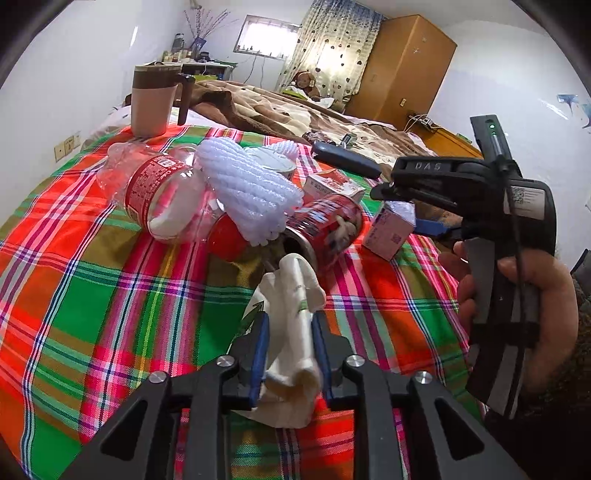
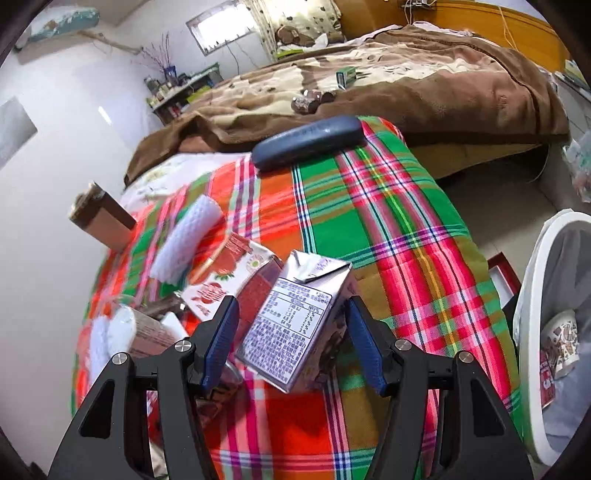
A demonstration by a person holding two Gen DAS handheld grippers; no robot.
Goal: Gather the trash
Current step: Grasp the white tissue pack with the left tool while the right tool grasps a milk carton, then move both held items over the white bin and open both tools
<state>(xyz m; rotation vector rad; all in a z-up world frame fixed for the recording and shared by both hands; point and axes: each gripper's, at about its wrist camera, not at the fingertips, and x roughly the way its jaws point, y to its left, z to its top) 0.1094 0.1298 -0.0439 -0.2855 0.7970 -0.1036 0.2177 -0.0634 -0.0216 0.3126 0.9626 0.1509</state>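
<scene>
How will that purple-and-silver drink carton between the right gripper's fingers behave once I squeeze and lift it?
The drink carton looks opened at its folded top, so it is probably empty and light. Its creased foil skin suggests the walls may dent under the right gripper. It sits tilted with the fingers apart around it, so it may twist as they close.

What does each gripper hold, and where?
Left gripper pinches a crumpled white plastic bag mid-length. Right gripper straddles a purple-grey drink carton, jaws open, holding nothing.

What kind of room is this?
Most likely a bedroom in a home: a bed with a brown blanket, a wooden wardrobe in the corner, and a curtained window. The trash lies on a plaid cloth.
</scene>
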